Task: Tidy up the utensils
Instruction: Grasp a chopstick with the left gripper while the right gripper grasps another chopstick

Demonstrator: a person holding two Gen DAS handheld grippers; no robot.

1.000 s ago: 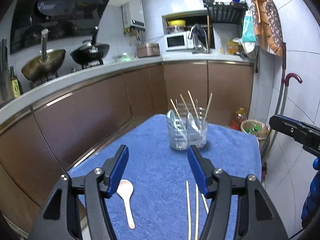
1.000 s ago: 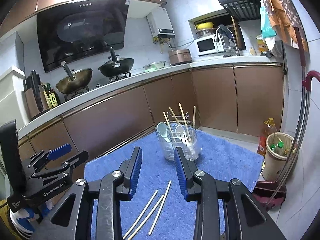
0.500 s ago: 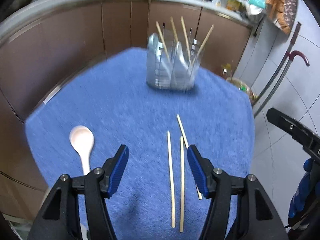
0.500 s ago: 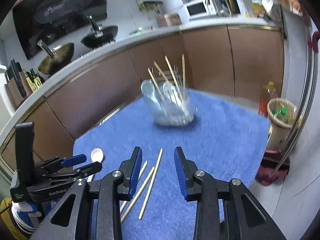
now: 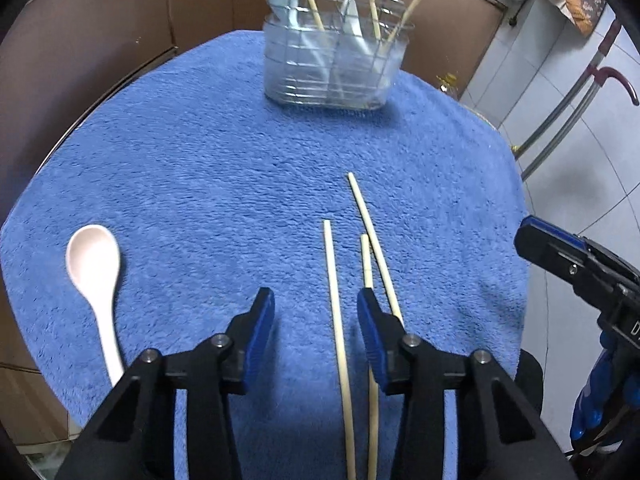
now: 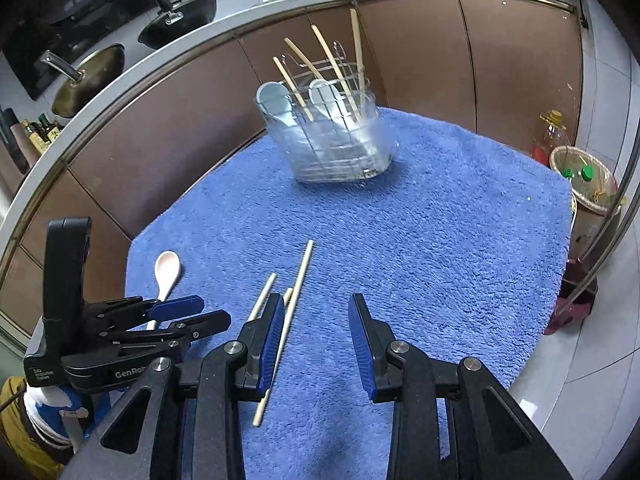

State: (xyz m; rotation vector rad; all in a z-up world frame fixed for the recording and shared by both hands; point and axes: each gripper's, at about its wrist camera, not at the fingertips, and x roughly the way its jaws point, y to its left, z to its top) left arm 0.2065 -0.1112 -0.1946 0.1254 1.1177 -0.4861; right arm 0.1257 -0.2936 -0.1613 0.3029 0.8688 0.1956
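Left claw (image 5: 316,312): its jaws are closing, tilted down over the blue towel, with one loose chopstick (image 5: 336,308) lying in the gap; the pads do not press on it yet.
Right claw (image 6: 314,336): jaws apart and steady, nothing between them; the longest chopstick (image 6: 298,280) runs just beside and under its left finger.
Loose utensils: three chopsticks lie near the front of the towel (image 5: 208,168), two of them touching; a pale spoon (image 5: 96,276) lies well apart at the left edge.
Holder: a clear wire-framed caddy (image 5: 336,68) stands at the far end of the worktop, already holding four chopsticks and two light spoons.
Progress: by my reckoning a bit over half is sorted; three chopsticks and one spoon remain, and a chopstick pick-up looks in hand.
Left view only: shows the chopstick inside the left claw's gap.
Right view only: shows the left claw from the side, low near the spoon, plus woks (image 6: 178,20) on the far counter and a bin (image 6: 588,184) on the floor.
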